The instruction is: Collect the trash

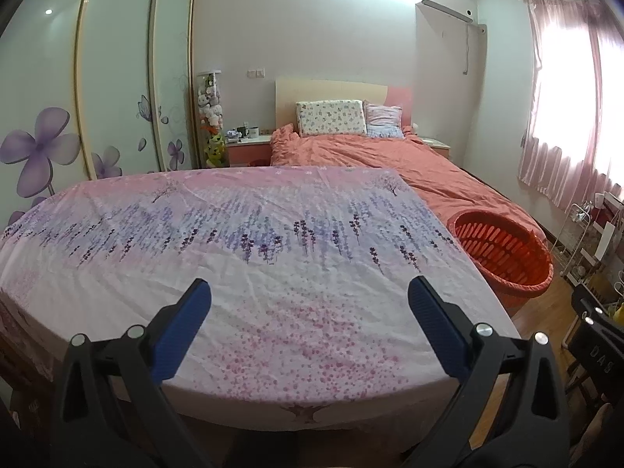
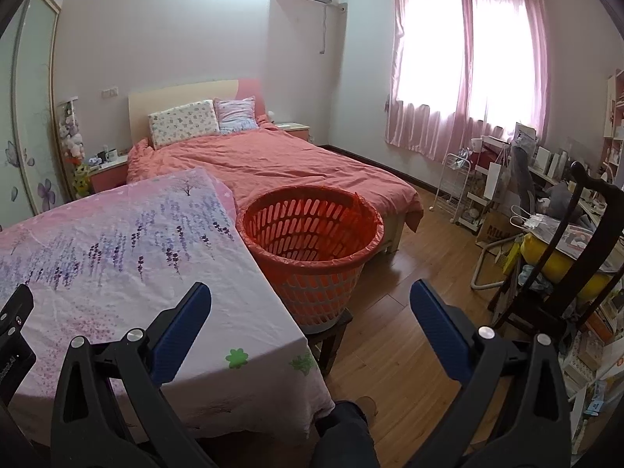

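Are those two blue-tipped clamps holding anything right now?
No. The left gripper and the right gripper both stand open with nothing between their fingers, over the floral tablecloth.

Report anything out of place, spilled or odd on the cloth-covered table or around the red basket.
Nothing is spilled or damaged. One oddity for a trash job: the floral tablecloth shows no trash at all. The red basket stands upright on a low stool beside the table; no trash shows inside. Both grippers are open and hold nothing.
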`<state>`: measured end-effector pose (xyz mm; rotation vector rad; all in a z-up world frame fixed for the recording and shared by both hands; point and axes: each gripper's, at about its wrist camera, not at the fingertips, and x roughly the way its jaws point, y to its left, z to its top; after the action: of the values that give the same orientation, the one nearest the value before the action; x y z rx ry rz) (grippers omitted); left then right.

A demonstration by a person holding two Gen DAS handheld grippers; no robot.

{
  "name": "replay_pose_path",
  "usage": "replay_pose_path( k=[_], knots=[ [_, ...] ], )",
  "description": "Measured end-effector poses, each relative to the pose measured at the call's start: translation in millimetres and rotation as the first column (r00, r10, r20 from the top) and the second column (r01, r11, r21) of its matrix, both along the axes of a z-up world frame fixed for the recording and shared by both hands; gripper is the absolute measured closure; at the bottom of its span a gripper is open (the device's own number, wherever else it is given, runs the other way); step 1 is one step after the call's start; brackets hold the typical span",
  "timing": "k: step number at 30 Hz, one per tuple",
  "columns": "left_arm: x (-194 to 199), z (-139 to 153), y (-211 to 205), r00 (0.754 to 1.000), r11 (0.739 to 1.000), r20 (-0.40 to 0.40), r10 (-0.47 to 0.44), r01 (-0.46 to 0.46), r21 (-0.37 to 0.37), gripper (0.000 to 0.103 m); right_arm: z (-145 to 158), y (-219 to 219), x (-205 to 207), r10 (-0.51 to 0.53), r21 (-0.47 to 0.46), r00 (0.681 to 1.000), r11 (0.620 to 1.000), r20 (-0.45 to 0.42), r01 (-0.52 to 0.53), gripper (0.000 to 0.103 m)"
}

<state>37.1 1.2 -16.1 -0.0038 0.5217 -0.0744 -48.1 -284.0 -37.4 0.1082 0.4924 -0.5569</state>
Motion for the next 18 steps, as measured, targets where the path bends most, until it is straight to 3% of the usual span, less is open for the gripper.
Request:
replay_pose_path(
  k=[18],
  knots=[
    [-7.4, 14.6, 2.3, 0.997, 0.998, 0.063, 0.046, -0.048, 0.028, 0.004, 8.2, 1.7, -0.3, 0.018, 0.01, 0.999, 1.0, 0.029, -0.019, 0.002]
  ],
)
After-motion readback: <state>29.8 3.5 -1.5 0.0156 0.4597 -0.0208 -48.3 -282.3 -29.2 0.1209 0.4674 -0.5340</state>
